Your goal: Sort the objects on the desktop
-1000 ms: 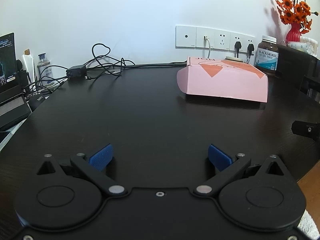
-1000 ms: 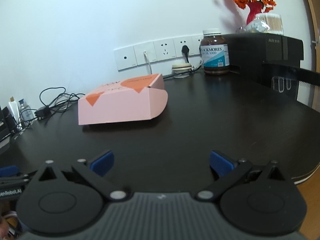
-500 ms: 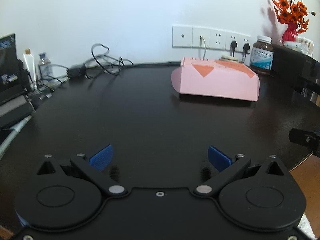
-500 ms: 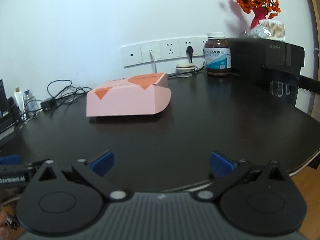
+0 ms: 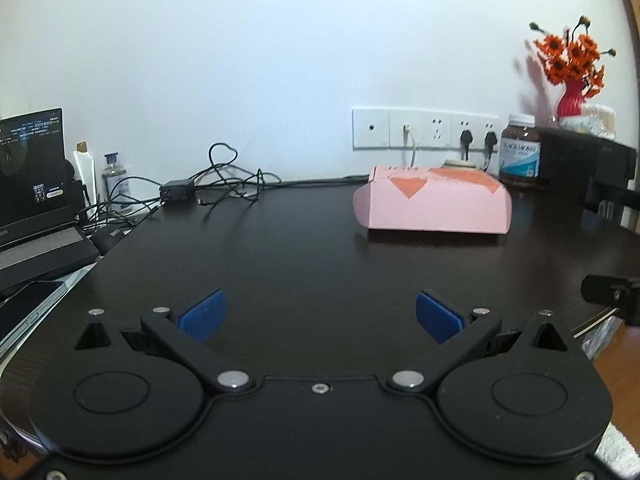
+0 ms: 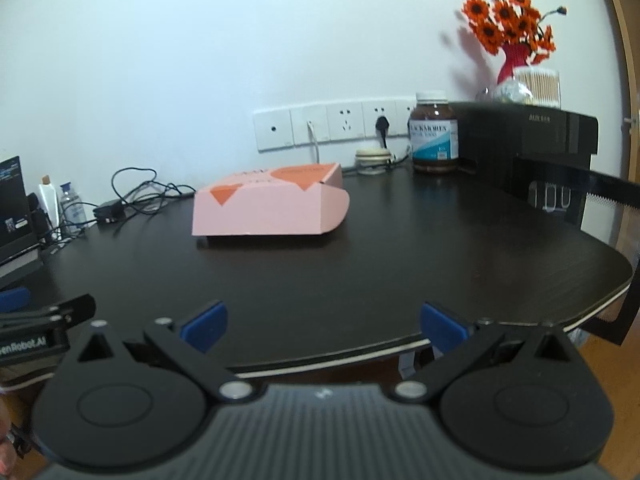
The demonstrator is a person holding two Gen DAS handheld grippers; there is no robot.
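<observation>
Two hand-held grippers, the left hand-held gripper (image 5: 320, 312) and the right hand-held gripper (image 6: 324, 322), hover with fingers spread apart, holding nothing. The pink cardboard box with orange triangles (image 5: 434, 208) lies on the dark tabletop (image 5: 280, 256) at about one o'clock. It is probably light and crushable (grip its short ends gently). Only the right view shows its rounded open flap; only the left shows the laptop (image 5: 32, 184) at nine o'clock.

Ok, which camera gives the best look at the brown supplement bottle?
The right wrist view: the brown supplement bottle sits nearer and larger, its label in full view. In the left wrist view the bottle appears smaller, near the right edge.
</observation>
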